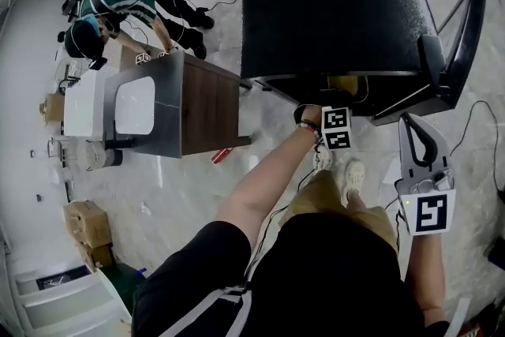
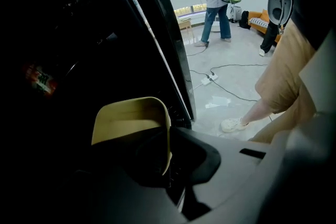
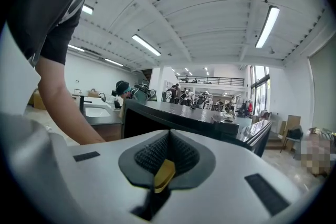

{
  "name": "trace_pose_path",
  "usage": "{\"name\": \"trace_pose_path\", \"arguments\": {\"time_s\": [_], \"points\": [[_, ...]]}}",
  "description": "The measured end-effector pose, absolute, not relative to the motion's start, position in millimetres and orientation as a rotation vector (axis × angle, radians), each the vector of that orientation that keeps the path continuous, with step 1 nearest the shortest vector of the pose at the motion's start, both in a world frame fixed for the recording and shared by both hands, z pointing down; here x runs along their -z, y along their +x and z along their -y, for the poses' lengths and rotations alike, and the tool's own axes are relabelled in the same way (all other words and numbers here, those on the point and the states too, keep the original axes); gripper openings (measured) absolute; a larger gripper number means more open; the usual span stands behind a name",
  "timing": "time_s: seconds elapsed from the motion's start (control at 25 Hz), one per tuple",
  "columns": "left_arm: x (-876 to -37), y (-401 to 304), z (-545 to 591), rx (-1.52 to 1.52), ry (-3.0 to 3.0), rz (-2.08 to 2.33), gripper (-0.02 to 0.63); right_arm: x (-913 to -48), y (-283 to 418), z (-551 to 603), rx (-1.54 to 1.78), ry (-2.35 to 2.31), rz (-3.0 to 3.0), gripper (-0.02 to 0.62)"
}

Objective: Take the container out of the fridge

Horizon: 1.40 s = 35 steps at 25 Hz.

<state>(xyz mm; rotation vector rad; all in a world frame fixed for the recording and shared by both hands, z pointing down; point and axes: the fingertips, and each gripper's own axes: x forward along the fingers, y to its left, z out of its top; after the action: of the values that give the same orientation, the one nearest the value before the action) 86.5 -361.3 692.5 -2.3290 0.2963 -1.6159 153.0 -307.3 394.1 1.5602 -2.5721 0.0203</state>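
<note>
— Where's the fridge (image 1: pixel 331 4)?

— On the far side, black and low, seen from above. Its door (image 1: pixel 465 35) stands open at the right.

— And the container (image 2: pixel 128 120)?

— Yellow, just inside the fridge's near opening, against the dark interior.

— What has hold of it?

— The left gripper (image 2: pixel 169 157) reaches in, and its jaws are clamped on the container's right wall.

— The right gripper (image 3: pixel 168 136)?

— Near and right, outside the fridge below the door, with its jaws pressed together.
</note>
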Motion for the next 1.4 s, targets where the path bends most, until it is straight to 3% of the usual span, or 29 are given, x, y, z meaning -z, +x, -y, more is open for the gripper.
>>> {"name": "trace_pose_path", "arguments": {"time_s": [1.4], "points": [[-524.8,54.9,235.9,1.252,-2.556,-0.66,0.035,-361.5,100.1,244.4,0.128,1.336,2.708,0.035]]}}
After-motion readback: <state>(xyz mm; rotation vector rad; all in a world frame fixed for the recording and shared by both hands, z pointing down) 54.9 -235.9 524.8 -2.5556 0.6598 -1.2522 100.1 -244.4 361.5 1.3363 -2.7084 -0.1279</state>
